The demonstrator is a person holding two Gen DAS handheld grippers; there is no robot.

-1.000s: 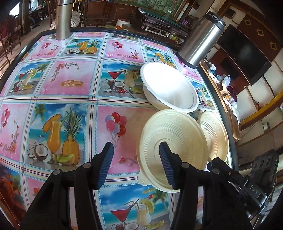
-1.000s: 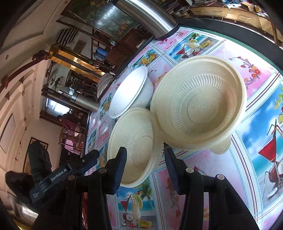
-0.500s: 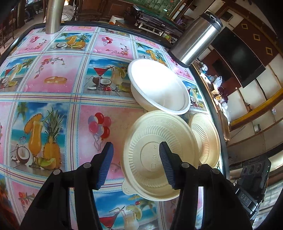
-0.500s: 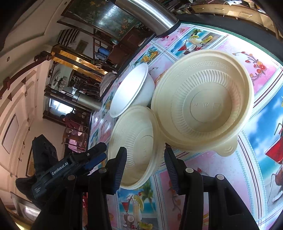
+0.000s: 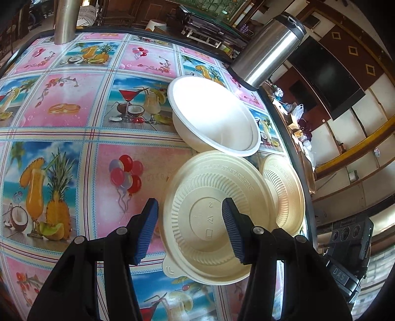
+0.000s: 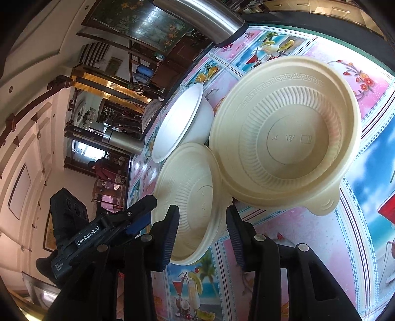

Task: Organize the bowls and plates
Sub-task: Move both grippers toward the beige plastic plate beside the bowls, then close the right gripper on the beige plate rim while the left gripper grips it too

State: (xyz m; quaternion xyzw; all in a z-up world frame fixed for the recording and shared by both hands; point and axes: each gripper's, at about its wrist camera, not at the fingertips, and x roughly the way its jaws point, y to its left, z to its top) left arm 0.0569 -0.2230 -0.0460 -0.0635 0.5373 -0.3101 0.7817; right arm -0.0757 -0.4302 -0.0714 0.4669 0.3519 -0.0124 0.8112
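A large cream ribbed bowl (image 5: 217,217) with a small tab handle sits on the table (image 5: 74,103); it also shows in the right wrist view (image 6: 286,138). A smaller cream ribbed bowl (image 5: 284,192) lies beside it at the table's edge, its rim tucked under the large one (image 6: 187,195). A white bowl (image 5: 214,113) stands behind them (image 6: 180,123). My left gripper (image 5: 190,229) is open, its jaws straddling the large bowl's near left rim. My right gripper (image 6: 202,234) is open around the small bowl's near rim.
A steel thermos (image 5: 266,47) stands at the table's far right edge and a steel cylinder (image 5: 65,22) at the far left. The table edge (image 5: 293,153) runs just right of the bowls. The left half of the patterned tablecloth bears no objects.
My left gripper has moved right and forward, so the large bowl's rim now lies between its jaws. My right gripper has edged closer to the small bowl. The bowls have not moved.
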